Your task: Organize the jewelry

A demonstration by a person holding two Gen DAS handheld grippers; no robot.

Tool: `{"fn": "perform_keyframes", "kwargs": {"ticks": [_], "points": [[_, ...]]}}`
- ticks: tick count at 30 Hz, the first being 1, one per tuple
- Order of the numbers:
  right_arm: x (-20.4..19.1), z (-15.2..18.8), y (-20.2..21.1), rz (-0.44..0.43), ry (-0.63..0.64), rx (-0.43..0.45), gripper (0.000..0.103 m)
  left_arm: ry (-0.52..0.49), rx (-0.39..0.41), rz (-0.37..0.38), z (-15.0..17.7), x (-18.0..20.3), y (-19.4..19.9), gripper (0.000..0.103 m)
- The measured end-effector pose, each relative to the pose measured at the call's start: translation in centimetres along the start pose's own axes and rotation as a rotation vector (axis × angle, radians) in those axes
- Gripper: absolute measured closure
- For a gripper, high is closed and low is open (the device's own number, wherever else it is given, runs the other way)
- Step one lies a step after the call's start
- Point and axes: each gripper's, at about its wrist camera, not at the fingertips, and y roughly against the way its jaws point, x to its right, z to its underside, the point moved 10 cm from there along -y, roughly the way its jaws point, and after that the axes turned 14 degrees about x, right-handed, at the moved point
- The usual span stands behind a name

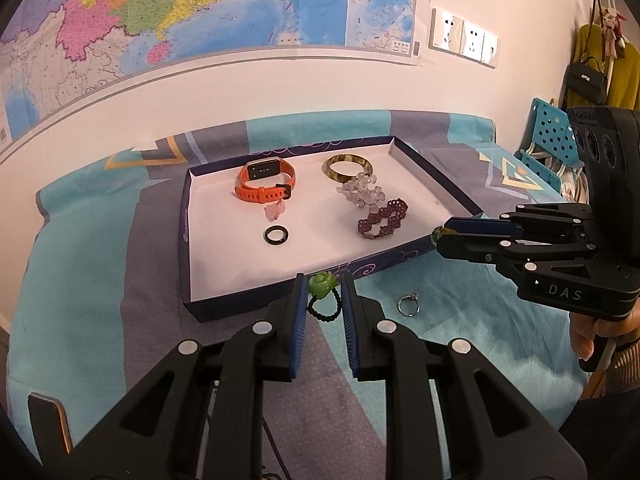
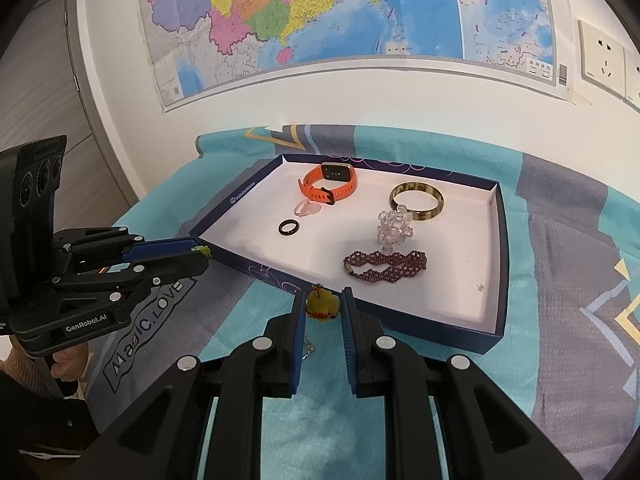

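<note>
Left tongs (image 1: 323, 294) — you're gripping the green rose ring (image 1: 321, 283) just short of the tray (image 1: 192, 280). Right tongs (image 2: 322, 304) — you're pinching the yellow pendant (image 2: 320, 303) at the tray's near wall.

A large colourful paper wall map (image 1: 208, 12) hangs on the far wall; white wall sockets (image 1: 464, 36) sit to its right; a black handbag (image 1: 586, 80) and mustard-yellow garment (image 1: 624, 76) hang far right; a perforated teal plastic chair (image 1: 554, 128) stands below them; a grey door (image 2: 48, 92) stands far left.
</note>
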Motion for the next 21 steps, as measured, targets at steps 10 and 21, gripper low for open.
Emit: {"fn": "perform_keyframes", "kwargs": {"ticks": [10, 21], "points": [[0.0, -0.7, -0.3, -0.001, 0.013, 0.005, 0.087, -0.002, 0.010, -0.006, -0.6, -0.4, -0.2, 0.085], [0.8, -1.5, -1.9, -0.011, -0.010, -0.009, 0.087, -0.008, 0.021, -0.011, -1.8, -0.8, -1.2, 0.085]]}}
